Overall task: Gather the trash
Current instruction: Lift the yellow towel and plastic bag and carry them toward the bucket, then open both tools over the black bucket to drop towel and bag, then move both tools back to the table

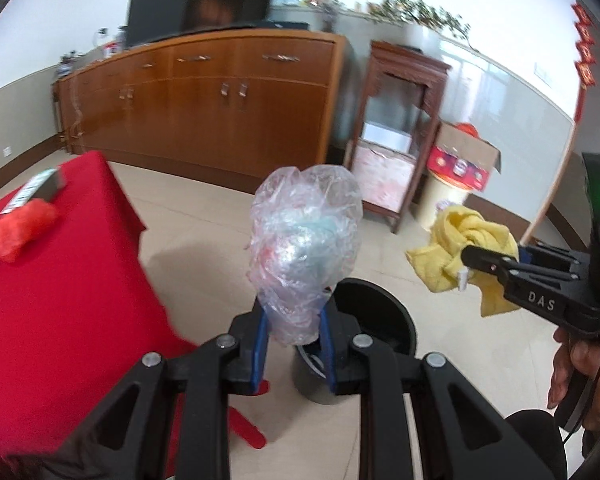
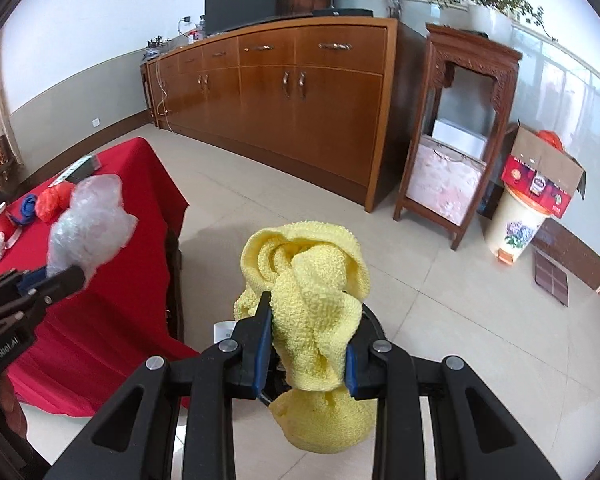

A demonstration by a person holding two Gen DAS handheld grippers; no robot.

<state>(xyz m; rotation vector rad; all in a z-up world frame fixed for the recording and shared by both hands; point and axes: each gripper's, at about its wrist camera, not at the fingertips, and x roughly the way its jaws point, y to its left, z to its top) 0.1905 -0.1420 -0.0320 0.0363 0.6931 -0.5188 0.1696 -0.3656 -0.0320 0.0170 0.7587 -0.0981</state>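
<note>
Left gripper (image 1: 292, 320) is clamped on a crumpled clear plastic bag (image 1: 304, 240); right gripper (image 2: 306, 344) is clamped on a bunched yellow cloth (image 2: 308, 280). Both loads are held in the air, off the counter (image 1: 60, 280) w/ the red cover.

Key relation: the black bin (image 1: 380, 320) stands on the floor just below and slightly right of the left gripper. In the left view its open rim shows right behind the bag's lower end, so the bag is roughly over the near-left edge of the opening, not clearly centred. In the right view the bin is mostly hidden under the cloth; only a dark arc of rim (image 2: 374, 324) shows, so the cloth looks to be above it too. Which gripper is nearer the opening I can't tell for sure; both seem close.

Bag's long axis runs along the left gripper's fingers, fat end pointing fwd/up, narrow end pinched between the blue pads (image 1: 260, 344). Cloth is likewise upright in its grip, a loose tail hanging below the pads.

Judgement: drop stage. Next move prob. needs the left gripper shifted a bit right over the opening before release, since the light bag could drift past the rim.

More trash is left on the counter: an orange net wad (image 1: 22, 228) and other bits.
</note>
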